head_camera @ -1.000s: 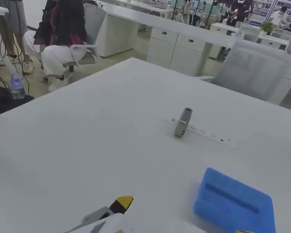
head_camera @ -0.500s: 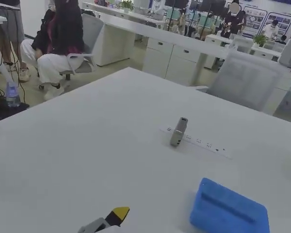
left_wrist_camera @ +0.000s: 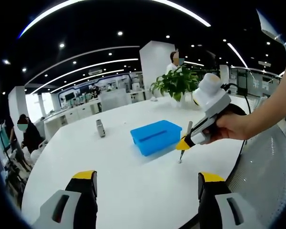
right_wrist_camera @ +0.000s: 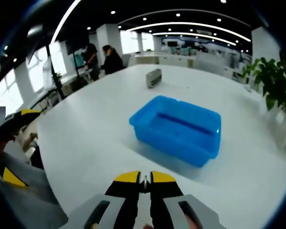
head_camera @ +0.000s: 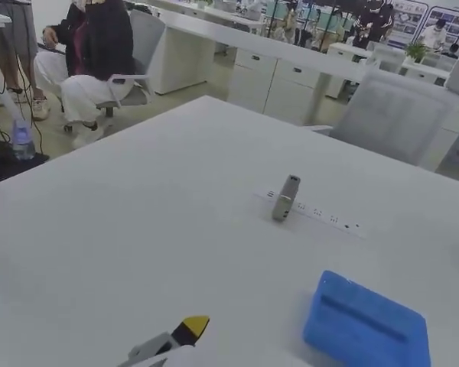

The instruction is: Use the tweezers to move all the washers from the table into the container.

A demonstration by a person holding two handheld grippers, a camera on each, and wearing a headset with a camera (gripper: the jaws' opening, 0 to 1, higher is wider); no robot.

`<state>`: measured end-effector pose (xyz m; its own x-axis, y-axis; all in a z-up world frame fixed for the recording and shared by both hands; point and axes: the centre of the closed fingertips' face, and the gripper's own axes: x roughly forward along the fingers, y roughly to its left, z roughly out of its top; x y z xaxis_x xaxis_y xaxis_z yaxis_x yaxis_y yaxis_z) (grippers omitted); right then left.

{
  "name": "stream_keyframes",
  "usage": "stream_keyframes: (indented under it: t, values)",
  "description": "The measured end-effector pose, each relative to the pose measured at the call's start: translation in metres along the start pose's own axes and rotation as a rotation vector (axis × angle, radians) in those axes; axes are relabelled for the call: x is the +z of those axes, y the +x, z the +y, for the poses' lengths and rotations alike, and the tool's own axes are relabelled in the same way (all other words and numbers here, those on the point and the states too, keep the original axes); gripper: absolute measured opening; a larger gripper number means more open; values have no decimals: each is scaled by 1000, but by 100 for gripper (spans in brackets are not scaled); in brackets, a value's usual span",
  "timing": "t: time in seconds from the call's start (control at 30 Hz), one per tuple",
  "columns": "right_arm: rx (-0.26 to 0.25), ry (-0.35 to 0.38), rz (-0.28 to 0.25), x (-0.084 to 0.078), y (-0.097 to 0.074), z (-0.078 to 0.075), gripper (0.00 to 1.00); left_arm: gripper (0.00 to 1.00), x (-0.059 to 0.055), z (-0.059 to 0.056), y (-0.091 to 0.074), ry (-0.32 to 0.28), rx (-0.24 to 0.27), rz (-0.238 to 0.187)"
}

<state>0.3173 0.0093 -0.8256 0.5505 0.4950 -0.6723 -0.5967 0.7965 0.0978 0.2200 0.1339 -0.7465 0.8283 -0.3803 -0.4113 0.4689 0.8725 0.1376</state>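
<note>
Right tongs (right_wrist_camera: 144,179) on tweezers (left_wrist_camera: 188,128), container (head_camera: 367,325) seemingly unmoved

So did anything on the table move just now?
Not really: only the head camera swayed. The blue container, the grey block by the socket strip and a gripper's yellow tip at the bottom edge keep their places. Nothing was picked up or let go there. The right gripper is shut on the tweezers.

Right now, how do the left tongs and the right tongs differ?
The left tongs are wide open, holding nothing; the right tongs are shut on the tweezers. The right tongs sit beside the blue container; the left tongs farther back. Both have yellow tips.
</note>
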Motion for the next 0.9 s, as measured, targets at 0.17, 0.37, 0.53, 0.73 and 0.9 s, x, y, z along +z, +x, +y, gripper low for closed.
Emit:
stream_keyframes:
  t: [0.17,0.37,0.53,0.73,0.9]
  values:
    - [2,3,8,-1,0,0,4,89,-1,0,0,2,1,5]
    - [7,3,8,1,2,2,4,90,-1,0,0,0,0,4]
    - [15,8,9,2,5,6,4,89,-1,-1,0,1,-8,5]
    - [15,2,15,2,5,7,4,89,-1,-2,0,-1,-11,8]
    - [14,-13,27,0,6,8,4,88,-2,-3,0,3,-16,12]
